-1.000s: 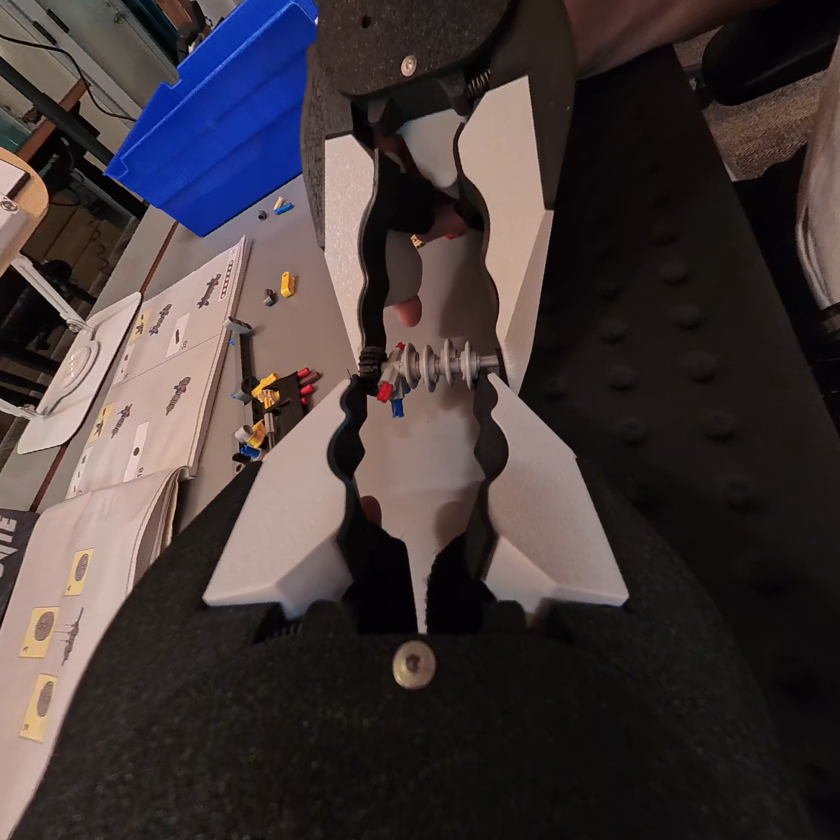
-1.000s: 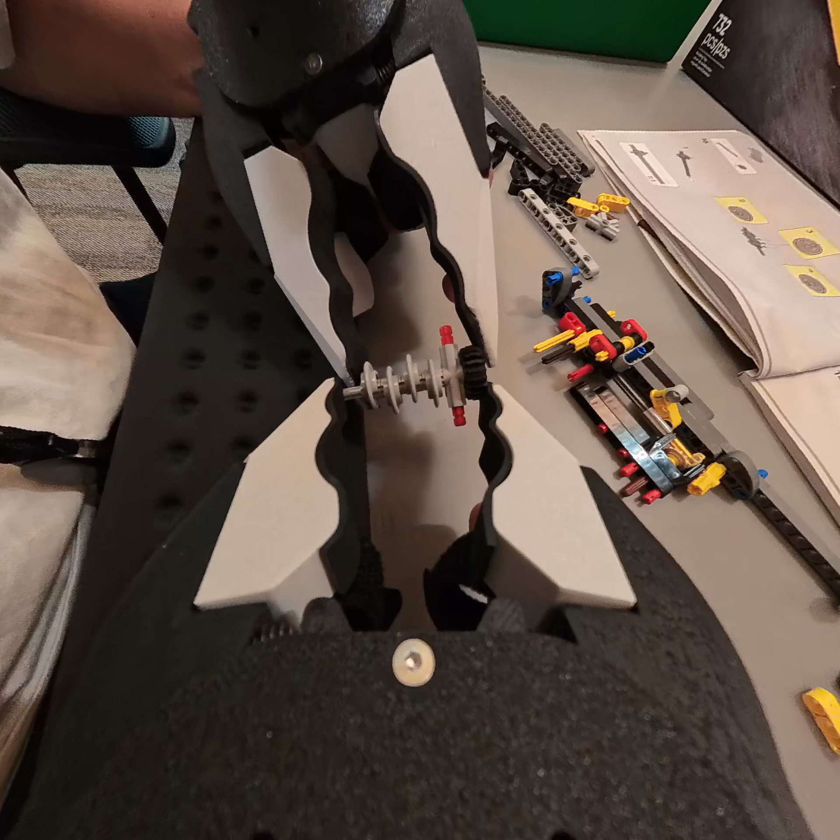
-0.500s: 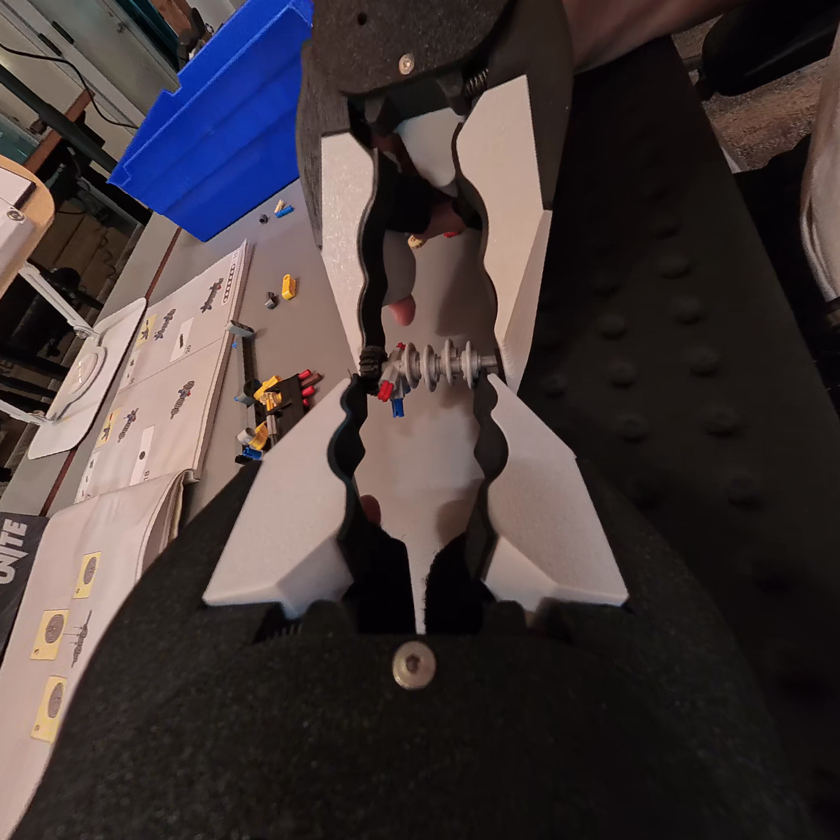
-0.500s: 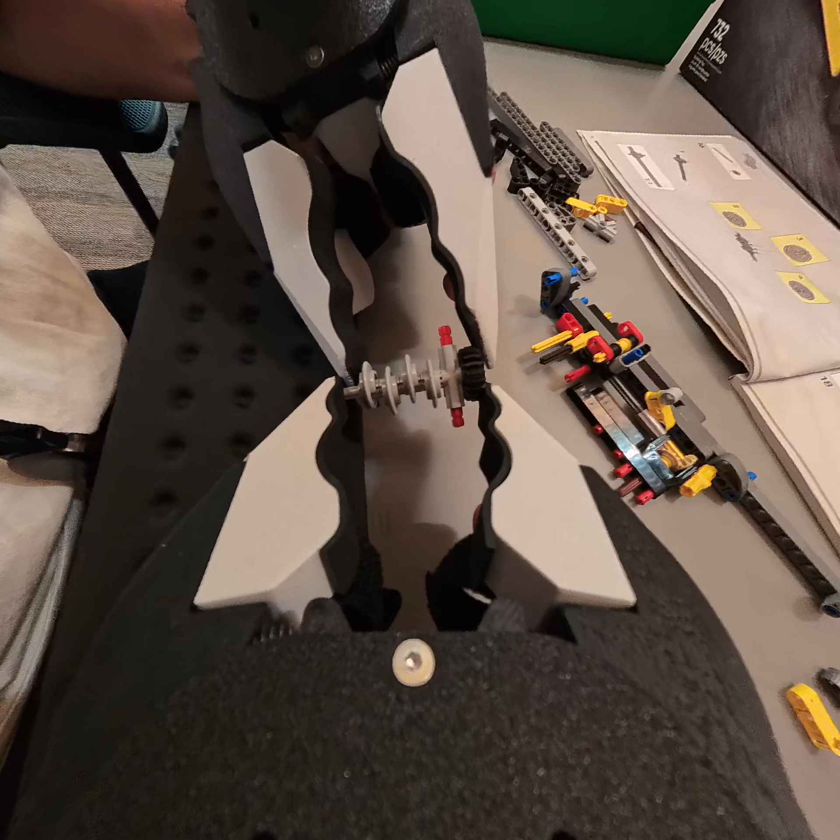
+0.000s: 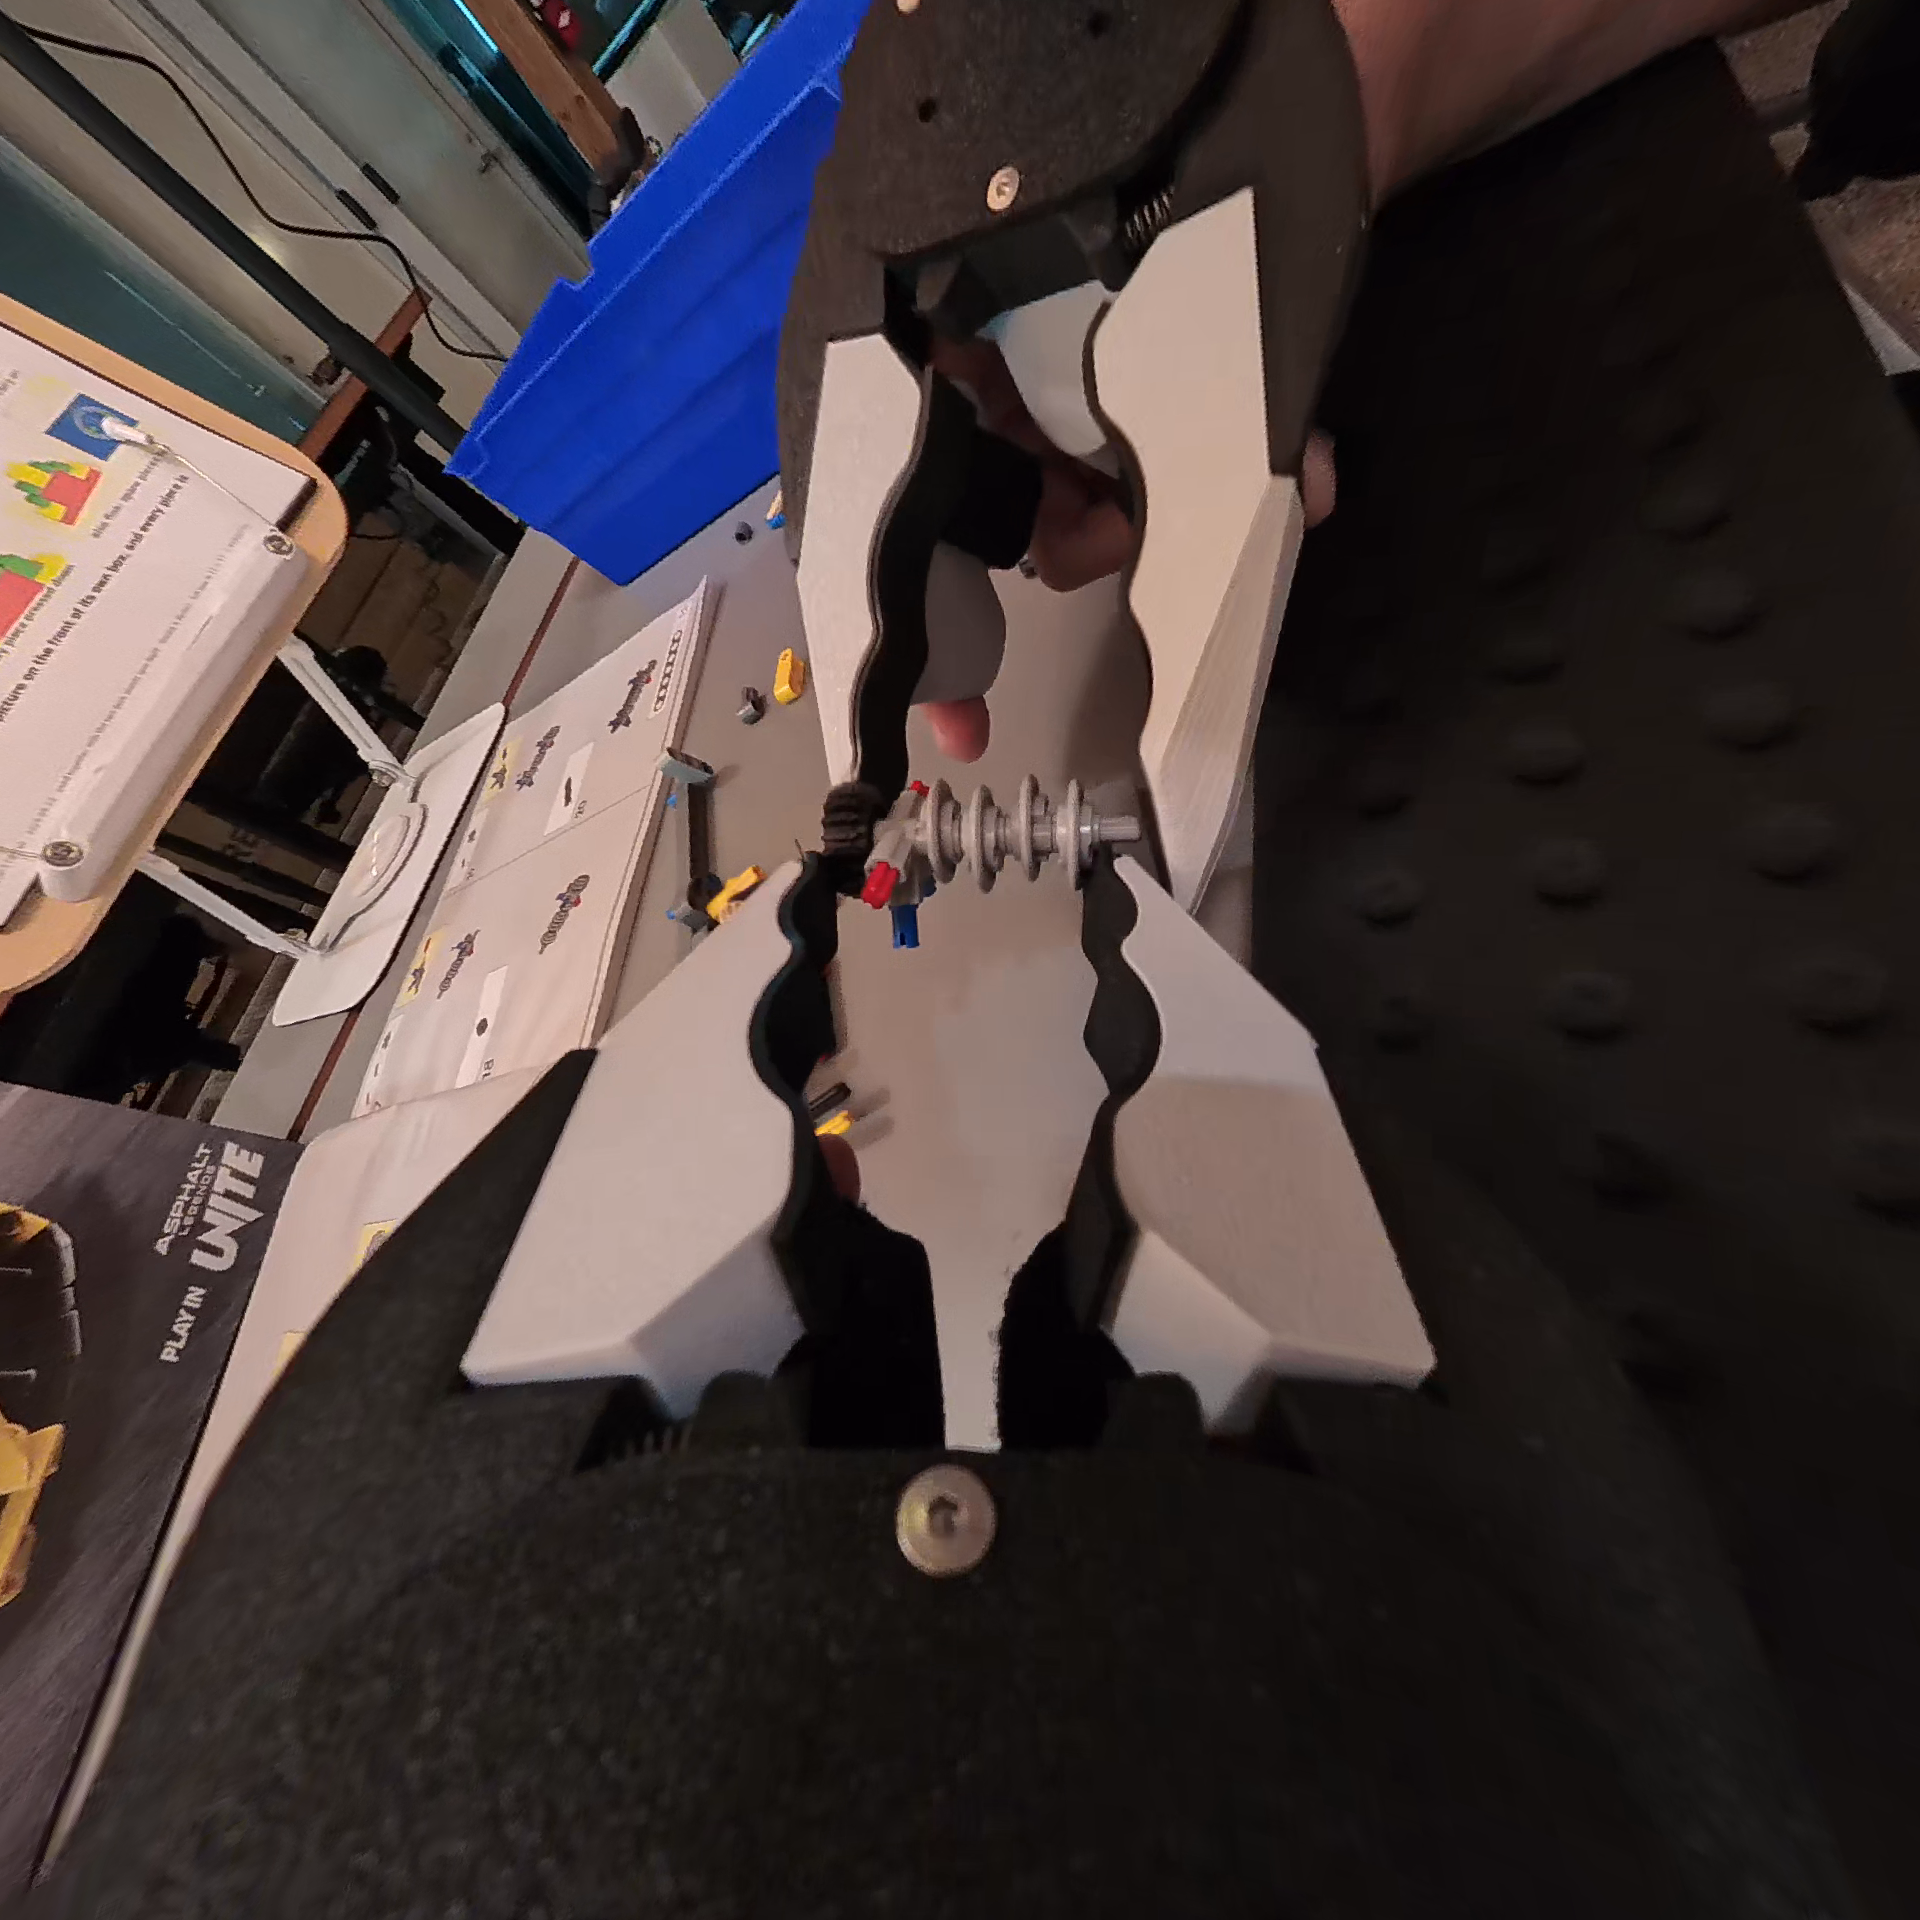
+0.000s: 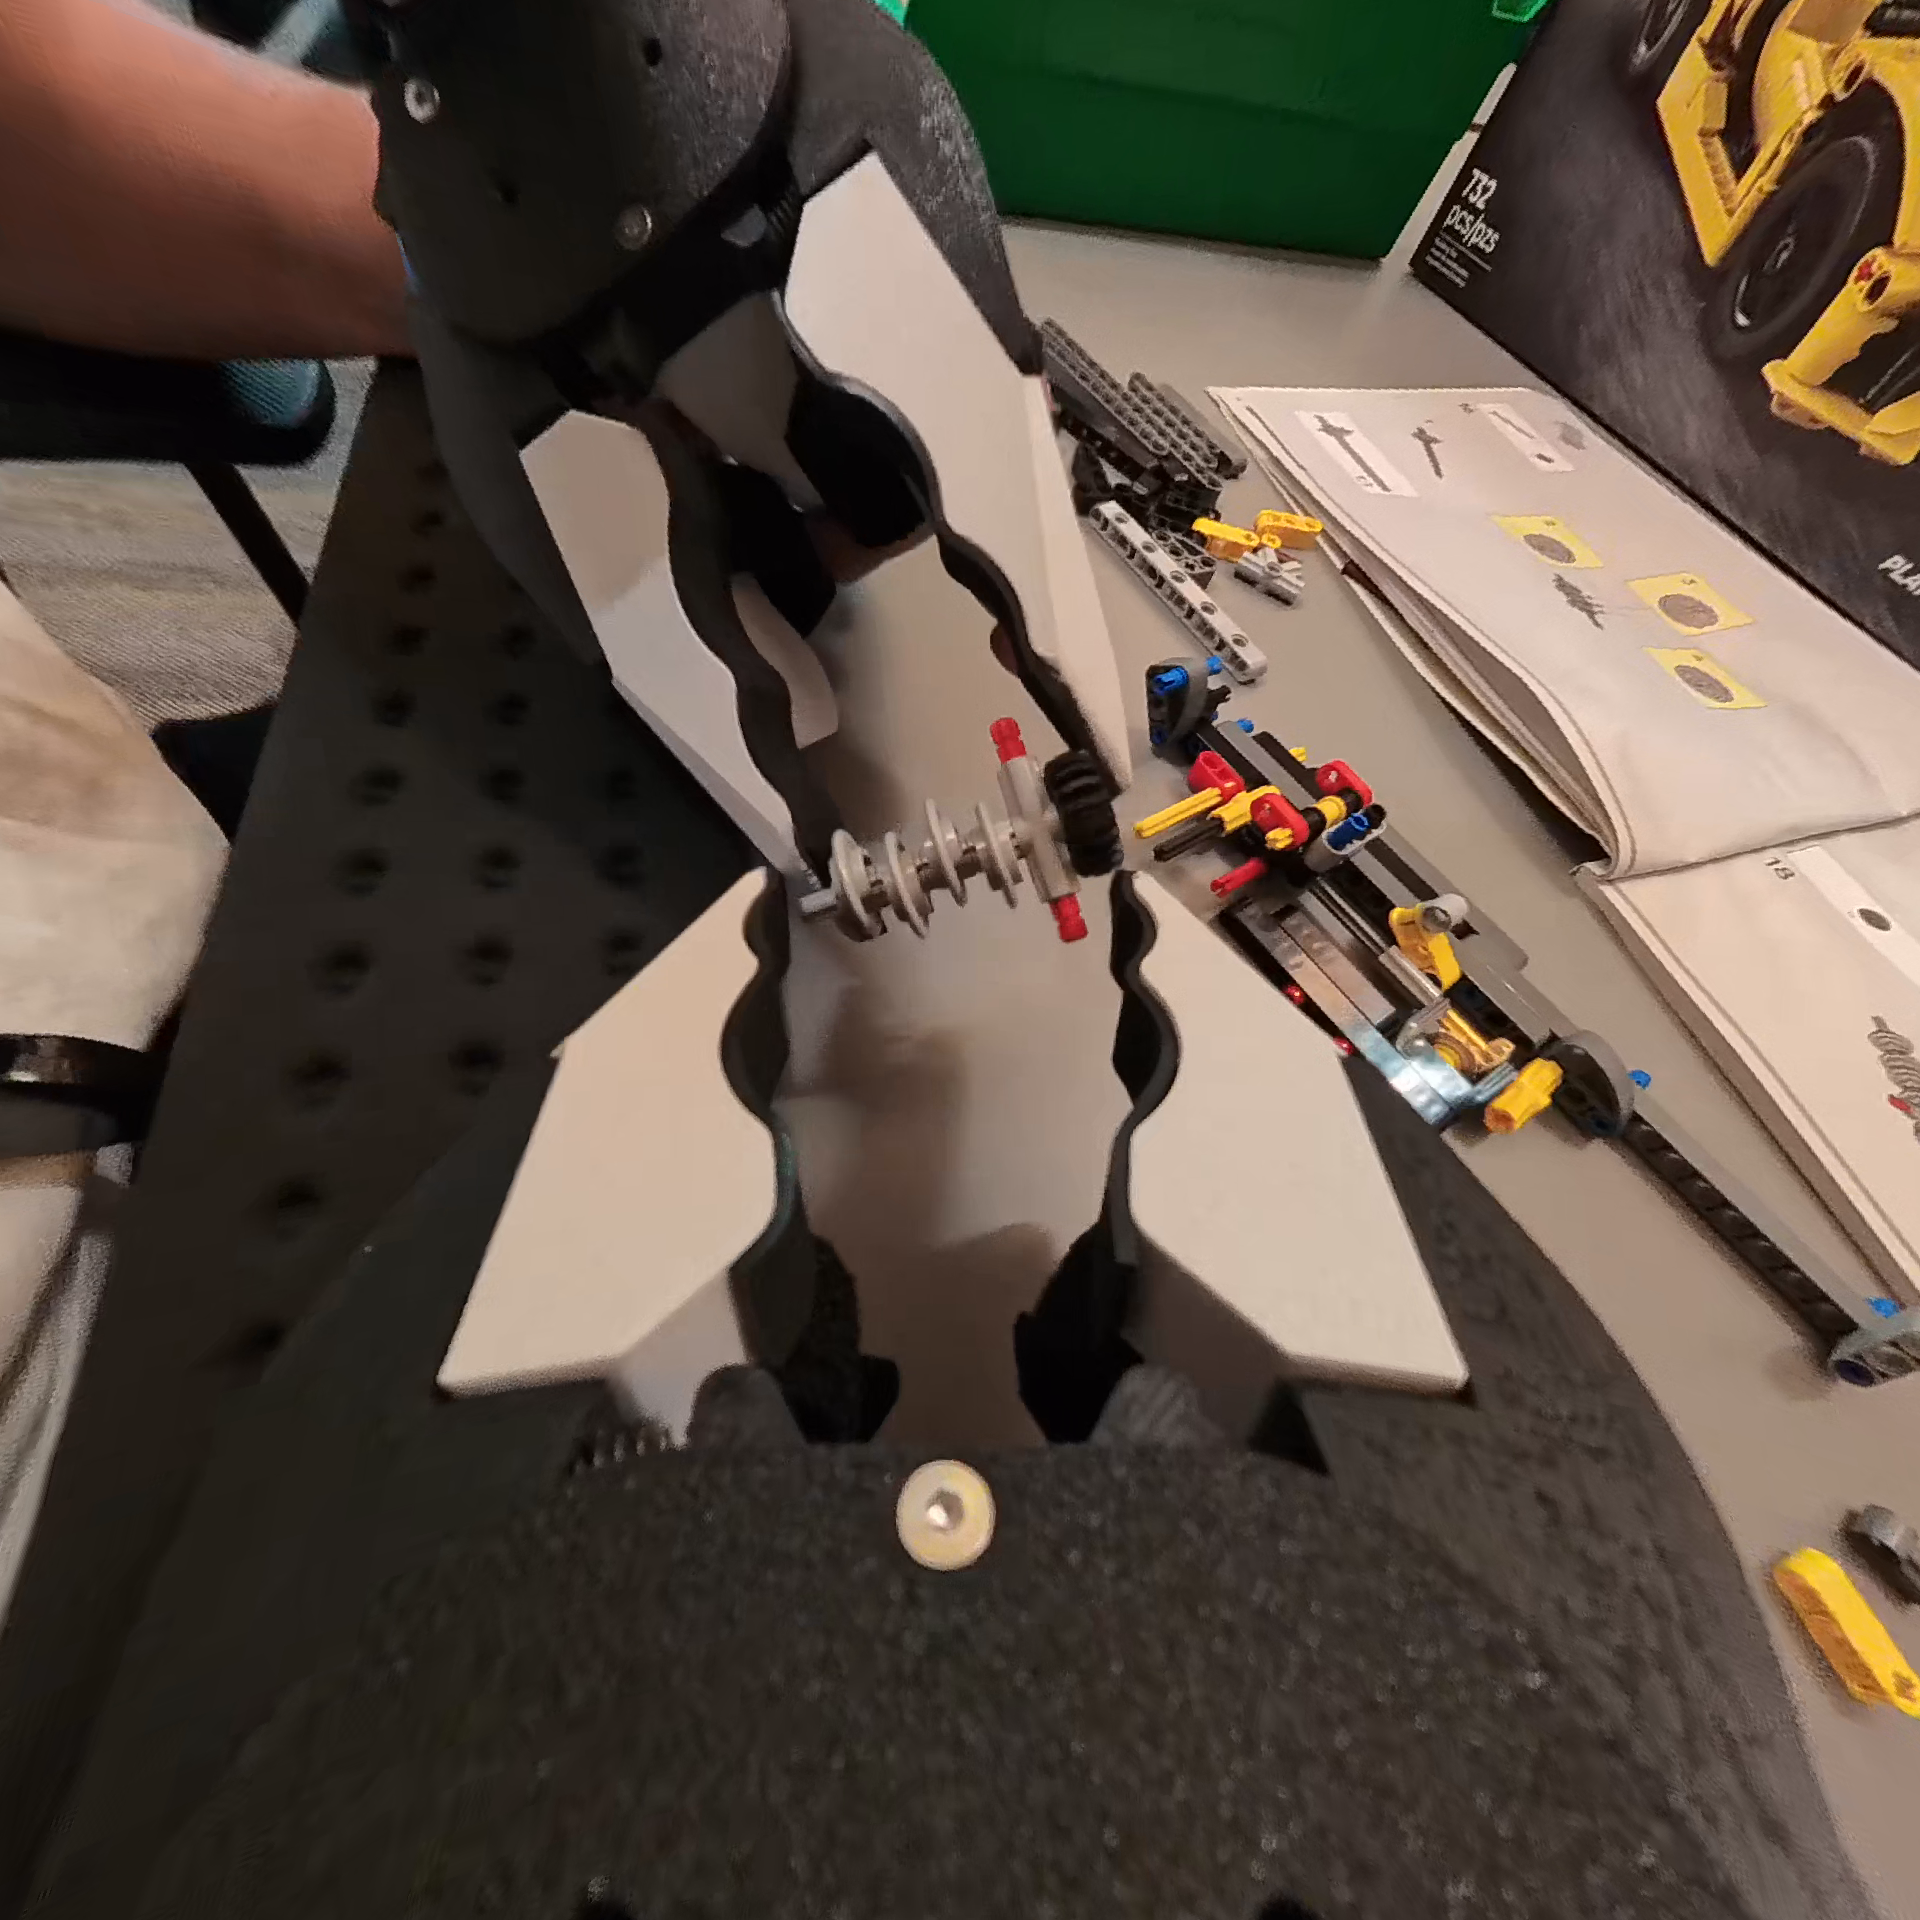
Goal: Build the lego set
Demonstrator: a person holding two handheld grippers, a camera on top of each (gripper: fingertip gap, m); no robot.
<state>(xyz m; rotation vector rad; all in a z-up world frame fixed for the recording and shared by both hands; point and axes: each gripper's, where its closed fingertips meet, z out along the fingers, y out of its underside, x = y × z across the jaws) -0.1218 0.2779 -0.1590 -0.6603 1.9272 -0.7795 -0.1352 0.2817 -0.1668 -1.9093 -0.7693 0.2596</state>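
A grey axle assembly (image 5: pixel 997 831) with several grey discs, a black gear and red and blue pins hangs in the air between two facing grippers. My left gripper (image 5: pixel 956 883) has its fingertips against the gear end and the last disc. My right gripper (image 6: pixel 945 883) meets it from the opposite side, and its fingertips press the axle tip and the gear. The assembly also shows in the right wrist view (image 6: pixel 935 862). Both grippers are part closed on it, above the grey table (image 6: pixel 1195 301).
A long part-built chassis (image 6: pixel 1351 914) lies right of the grippers, with black beams (image 6: pixel 1132 426) and an open instruction booklet (image 6: pixel 1558 623) beyond. The set box (image 6: pixel 1714 260), a green bin (image 6: pixel 1195 125), a blue bin (image 5: pixel 665 395) and a loose yellow piece (image 6: pixel 1839 1652) are around. A black dimpled panel (image 5: pixel 1610 831) borders the table. Only a small space, under 4 cm, lies between the two pairs of fingers.
Both grippers have swung together with the assembly still between them, so the table and box have shifted in both views. The hold on the assembly looks the same.
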